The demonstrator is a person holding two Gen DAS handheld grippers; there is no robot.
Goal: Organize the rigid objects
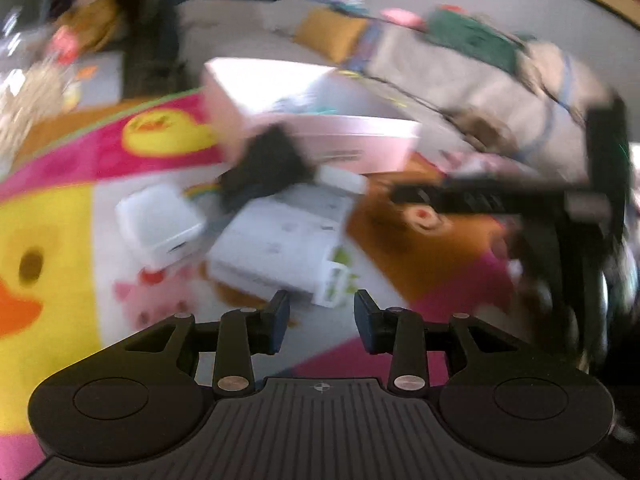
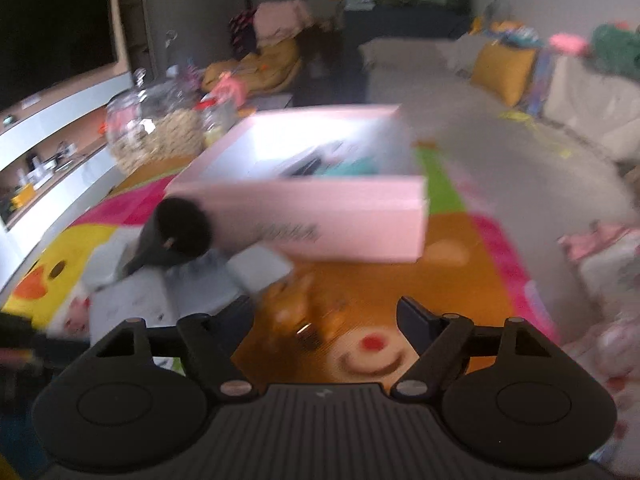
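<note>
- Nearest the lens in the left wrist view, the left gripper (image 1: 321, 316) holds its two fingers parted with nothing between them; it hovers just short of the white carton (image 1: 280, 250).
- White carton: lies flat on the play mat (image 1: 52, 216); its long axis runs from about 7 o'clock to 1 o'clock, and the printed green end faces 5 o'clock, toward the fingers.
- Small white box (image 1: 160, 224): sits just beside the carton at its 9 o'clock side, apparently apart from it, though blur prevents certainty.
- Black object (image 1: 266, 164): rests at 12 o'clock from the carton, against the front wall of the pink box (image 1: 352, 142); in the right wrist view it reads as a dark tube (image 2: 178, 236) with its round mouth turned toward the lens. Its exact kind cannot be told.
- Pink box: open at the top, already holding some items; it appears to be the collecting bin.
- Right gripper (image 2: 326, 314): fingers spread wide and empty above the orange bear print, with the pink box (image 2: 320, 216) at 12 o'clock.
- Judged step: the left gripper approaches a loose item for transfer to the pink box.
- Advice: square the fingers across the carton's short width, not along its length; close near the middle so it does not swing; lift clear of the small white box before moving toward 12 o'clock.
- Both views are motion-blurred; fine contacts cannot be confirmed.
</note>
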